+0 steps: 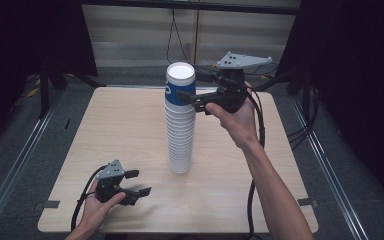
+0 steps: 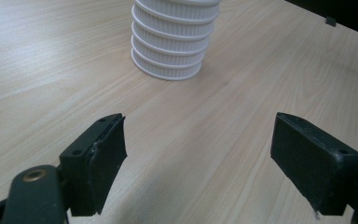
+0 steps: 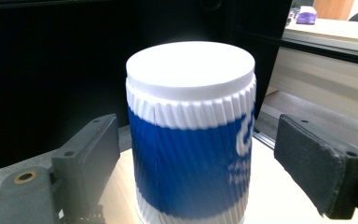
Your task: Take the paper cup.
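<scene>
One blue-banded top cup (image 3: 191, 140) caps a tall white ribbed cup stack (image 1: 180, 135).

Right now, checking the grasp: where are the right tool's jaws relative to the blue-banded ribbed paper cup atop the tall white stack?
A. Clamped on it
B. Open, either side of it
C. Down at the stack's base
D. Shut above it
B: the right tool has both jaws apart from the blue-banded ribbed paper cup, with gaps showing on each side.

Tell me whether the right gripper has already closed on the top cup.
No: the right gripper has both jaws standing apart from the blue-banded top cup, gaps visible on each side.
</scene>
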The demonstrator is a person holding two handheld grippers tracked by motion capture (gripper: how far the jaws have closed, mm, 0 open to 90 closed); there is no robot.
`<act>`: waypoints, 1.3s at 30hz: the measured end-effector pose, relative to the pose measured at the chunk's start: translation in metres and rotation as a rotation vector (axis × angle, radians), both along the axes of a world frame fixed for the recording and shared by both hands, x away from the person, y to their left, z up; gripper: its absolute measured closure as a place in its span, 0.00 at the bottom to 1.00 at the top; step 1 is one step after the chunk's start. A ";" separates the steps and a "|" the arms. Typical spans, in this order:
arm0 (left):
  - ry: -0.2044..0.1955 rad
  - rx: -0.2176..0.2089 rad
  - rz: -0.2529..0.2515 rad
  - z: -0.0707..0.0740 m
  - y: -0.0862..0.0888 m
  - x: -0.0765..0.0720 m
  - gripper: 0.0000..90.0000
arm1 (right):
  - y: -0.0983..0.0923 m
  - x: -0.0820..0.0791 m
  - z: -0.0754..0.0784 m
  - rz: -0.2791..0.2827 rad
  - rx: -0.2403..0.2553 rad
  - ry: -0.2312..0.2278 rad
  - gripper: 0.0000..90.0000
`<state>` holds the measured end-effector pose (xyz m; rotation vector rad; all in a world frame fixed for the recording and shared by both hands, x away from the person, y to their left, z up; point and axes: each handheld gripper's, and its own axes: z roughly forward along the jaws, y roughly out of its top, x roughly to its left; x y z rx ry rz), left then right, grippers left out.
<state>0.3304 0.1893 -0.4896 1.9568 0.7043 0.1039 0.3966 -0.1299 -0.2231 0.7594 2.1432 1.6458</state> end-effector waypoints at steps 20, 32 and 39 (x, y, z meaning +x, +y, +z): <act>-0.005 -0.004 -0.021 0.000 -0.001 -0.001 0.20 | 0.025 0.017 0.005 0.024 -0.057 0.054 0.25; -0.005 0.012 -0.032 -0.001 -0.006 0.000 0.20 | 0.020 0.016 0.005 0.017 -0.016 0.027 0.29; -0.003 0.000 -0.018 -0.001 -0.003 0.000 0.20 | 0.019 0.015 0.007 0.012 0.014 0.008 0.29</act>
